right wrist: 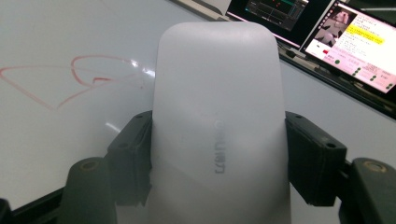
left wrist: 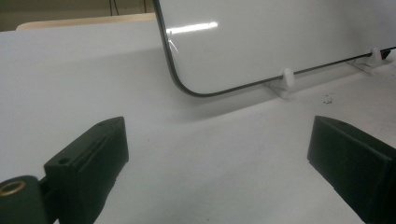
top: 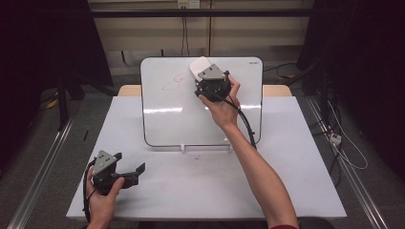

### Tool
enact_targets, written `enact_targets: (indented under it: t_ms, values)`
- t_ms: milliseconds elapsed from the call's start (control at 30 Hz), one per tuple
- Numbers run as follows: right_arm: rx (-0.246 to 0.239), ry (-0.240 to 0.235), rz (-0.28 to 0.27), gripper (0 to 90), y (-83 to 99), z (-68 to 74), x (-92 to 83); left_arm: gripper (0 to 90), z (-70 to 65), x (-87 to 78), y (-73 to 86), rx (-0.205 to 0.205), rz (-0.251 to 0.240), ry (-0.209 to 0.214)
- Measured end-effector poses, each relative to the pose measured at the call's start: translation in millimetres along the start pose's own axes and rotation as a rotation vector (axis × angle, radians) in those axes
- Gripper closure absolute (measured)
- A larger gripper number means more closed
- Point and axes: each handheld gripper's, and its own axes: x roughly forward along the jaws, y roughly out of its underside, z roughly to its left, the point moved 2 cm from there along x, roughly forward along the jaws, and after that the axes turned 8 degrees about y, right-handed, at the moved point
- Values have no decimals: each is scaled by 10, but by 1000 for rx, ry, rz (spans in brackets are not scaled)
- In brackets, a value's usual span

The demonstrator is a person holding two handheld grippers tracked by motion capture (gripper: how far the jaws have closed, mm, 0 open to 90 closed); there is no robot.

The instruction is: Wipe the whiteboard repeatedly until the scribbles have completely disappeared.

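Looking down from the high view, the right gripper (top: 206,75) holds a white whiteboard eraser (top: 199,68) near the top of the whiteboard (top: 162,124), just right of the red scribble (top: 174,82); the left gripper (top: 130,172) rests on the desk (top: 296,181). In the left gripper view, its fingers (left wrist: 88,163) stand wide apart, empty. In the right gripper view, fingers (right wrist: 133,156) clamp the eraser's sides; wiping well means keeping it flat and sweeping across the whole scribble. Its felt face is hidden.
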Motion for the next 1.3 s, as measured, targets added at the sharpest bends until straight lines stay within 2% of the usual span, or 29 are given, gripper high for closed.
enact_targets:
  t_ms: [67, 133, 200, 267, 367, 533, 667, 867, 1000, 1167, 1300]
  values:
    - [-12, 26, -4, 315, 4, 42, -4, 52, 0, 7, 2, 0, 6, -1]
    - [-6, 26, -1, 315, 0, 60, 0, 52, -6, 10, 0, 3, 4, 0]
    - [-20, 15, 4, 315, 3, 113, -7, 52, -10, 14, -1, 6, 7, 1]
    - [-71, -12, 9, 315, 13, 220, -27, 52, -14, 20, -1, 5, 10, -2]
    - [-115, -44, 11, 316, 39, 411, -46, 52, -27, 21, -9, 29, 15, -12]
    - [-192, -99, -3, 316, 84, 758, -88, 52, -26, 18, -4, 25, 14, -10]
    - [-225, -136, -9, 316, 121, 1000, -142, 52, -38, 8, -14, 40, 7, -16]
    - [-285, -168, -19, 315, 160, 1282, -193, 52, -35, 16, -7, 31, 12, -8]
    - [-288, -167, -18, 314, 153, 1325, -179, 52, -34, 16, -8, 31, 10, -9]
    - [-283, -162, -15, 315, 81, 1285, -160, 52, -32, 28, -6, 33, 14, -6]
    - [-255, -146, -10, 315, 12, 1237, -105, 52, -28, 9, -7, 38, 13, -9]
